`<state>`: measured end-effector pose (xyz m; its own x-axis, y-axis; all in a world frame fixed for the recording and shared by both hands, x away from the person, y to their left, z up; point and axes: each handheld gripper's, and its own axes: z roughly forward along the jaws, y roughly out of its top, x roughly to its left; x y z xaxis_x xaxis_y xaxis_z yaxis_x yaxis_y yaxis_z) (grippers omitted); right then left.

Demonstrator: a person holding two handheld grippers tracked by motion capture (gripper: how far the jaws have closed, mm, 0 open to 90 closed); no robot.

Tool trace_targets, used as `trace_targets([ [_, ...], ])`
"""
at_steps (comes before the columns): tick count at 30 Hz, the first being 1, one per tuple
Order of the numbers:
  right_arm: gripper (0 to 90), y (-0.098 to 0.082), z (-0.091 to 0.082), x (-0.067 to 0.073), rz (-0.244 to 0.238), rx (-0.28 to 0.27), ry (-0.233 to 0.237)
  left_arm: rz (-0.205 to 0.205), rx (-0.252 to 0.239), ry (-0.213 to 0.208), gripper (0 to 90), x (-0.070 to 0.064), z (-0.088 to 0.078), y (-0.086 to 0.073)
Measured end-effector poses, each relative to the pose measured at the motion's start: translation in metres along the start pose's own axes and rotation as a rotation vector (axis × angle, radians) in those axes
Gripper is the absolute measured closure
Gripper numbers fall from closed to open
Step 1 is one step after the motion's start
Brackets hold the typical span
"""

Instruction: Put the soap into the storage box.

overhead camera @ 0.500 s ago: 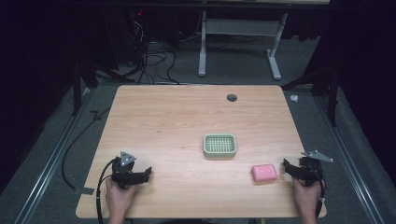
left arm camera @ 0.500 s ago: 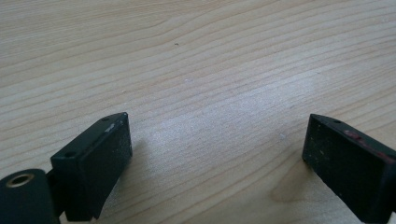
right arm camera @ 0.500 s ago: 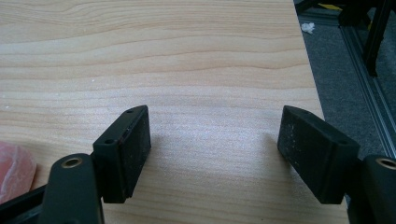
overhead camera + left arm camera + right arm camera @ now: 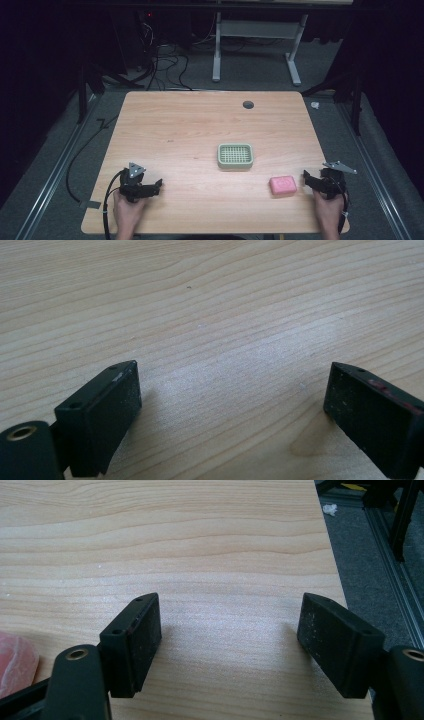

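Pink soap bar (image 4: 283,185) sits near the table's front edge, right of the green slotted dish (image 4: 235,155). Going left to right: left gripper (image 4: 156,185) rests wide apart, empty; right gripper (image 4: 306,178), just beside the bar, also gapes empty. Looks light, firm, likely slick; pinch its long sides.

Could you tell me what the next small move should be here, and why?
Probably slide the right gripper sideways toward the pink soap until its jaws straddle the bar. They stand apart over bare table, and the soap lies just beside them, untouched. The green dish sits empty, a likely place for it.
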<state>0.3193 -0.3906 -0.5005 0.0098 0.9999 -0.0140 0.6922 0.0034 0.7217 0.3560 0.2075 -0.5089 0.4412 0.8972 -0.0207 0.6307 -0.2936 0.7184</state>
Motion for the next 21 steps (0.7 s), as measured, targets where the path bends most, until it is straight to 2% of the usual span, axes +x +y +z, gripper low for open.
trace_targets([
  [11,26.4,0.0007,0.0006,0.0001,0.003,0.0,-0.006,-0.001,-0.001,0.001,9.0,0.0,-0.0001,0.0],
  [17,25.3,0.0004,0.0002,-0.0013,-0.003,0.001,0.013,-0.002,-0.001,0.002,9.3,0.0001,-0.0002,0.0],
  [21,23.5,-0.0013,-0.0024,-0.0015,0.036,-0.008,0.017,-0.001,0.002,0.002,9.3,0.0002,-0.0004,0.0001],
])
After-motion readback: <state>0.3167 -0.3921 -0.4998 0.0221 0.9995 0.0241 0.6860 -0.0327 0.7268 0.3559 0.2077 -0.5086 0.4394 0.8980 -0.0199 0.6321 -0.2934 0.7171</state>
